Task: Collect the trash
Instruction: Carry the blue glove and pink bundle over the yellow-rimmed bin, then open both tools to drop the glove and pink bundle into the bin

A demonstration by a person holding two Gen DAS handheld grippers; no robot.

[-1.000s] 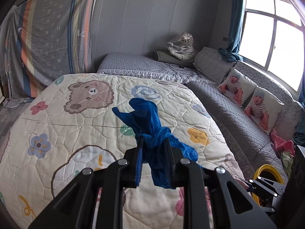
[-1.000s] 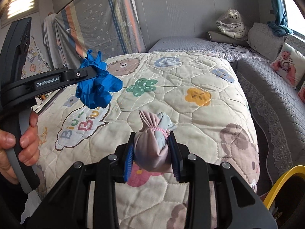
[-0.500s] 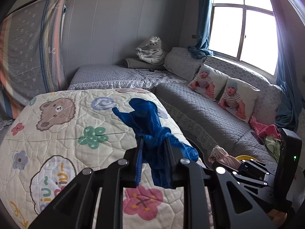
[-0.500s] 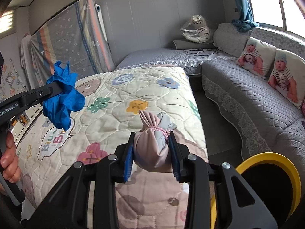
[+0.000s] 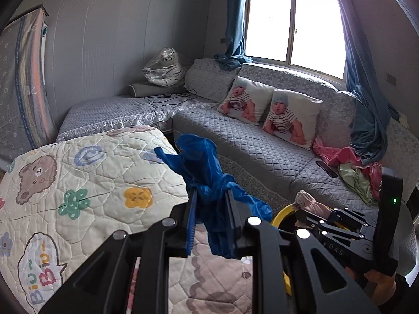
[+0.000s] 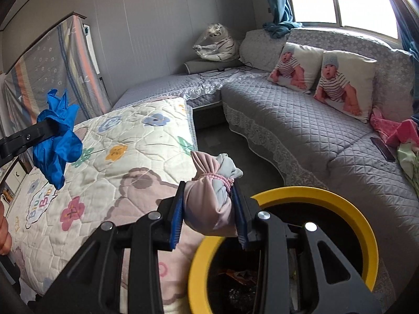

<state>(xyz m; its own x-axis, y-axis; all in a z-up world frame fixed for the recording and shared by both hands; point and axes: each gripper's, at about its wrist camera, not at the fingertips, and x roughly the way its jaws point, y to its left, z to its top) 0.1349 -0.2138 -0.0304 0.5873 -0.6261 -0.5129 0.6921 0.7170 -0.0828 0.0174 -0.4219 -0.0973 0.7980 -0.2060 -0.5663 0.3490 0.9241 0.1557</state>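
My left gripper (image 5: 210, 210) is shut on a crumpled blue glove (image 5: 207, 175), held in the air over the quilt's right edge; the same blue glove (image 6: 56, 133) shows at the left of the right wrist view. My right gripper (image 6: 208, 210) is shut on a pink and grey cloth bundle (image 6: 209, 198) tied with a pink band. It hangs over the near left rim of a yellow-rimmed bin (image 6: 340, 198) with a dark inside. In the left wrist view the cloth bundle (image 5: 310, 204) and the bin's yellow rim (image 5: 281, 214) appear low on the right.
A cartoon-print quilt (image 6: 117, 172) covers the bed on the left. A grey quilted sofa (image 6: 301, 120) wraps around the back and right, with two baby-print pillows (image 6: 322, 76), pink and green cloth (image 6: 400, 136) and a phone (image 6: 382, 149). A narrow floor gap (image 6: 230, 144) lies between bed and sofa.
Both grippers have swung to the right, away from the middle of the quilt and toward the sofa. The yellow bin has come under the right gripper. Both grips are unchanged.
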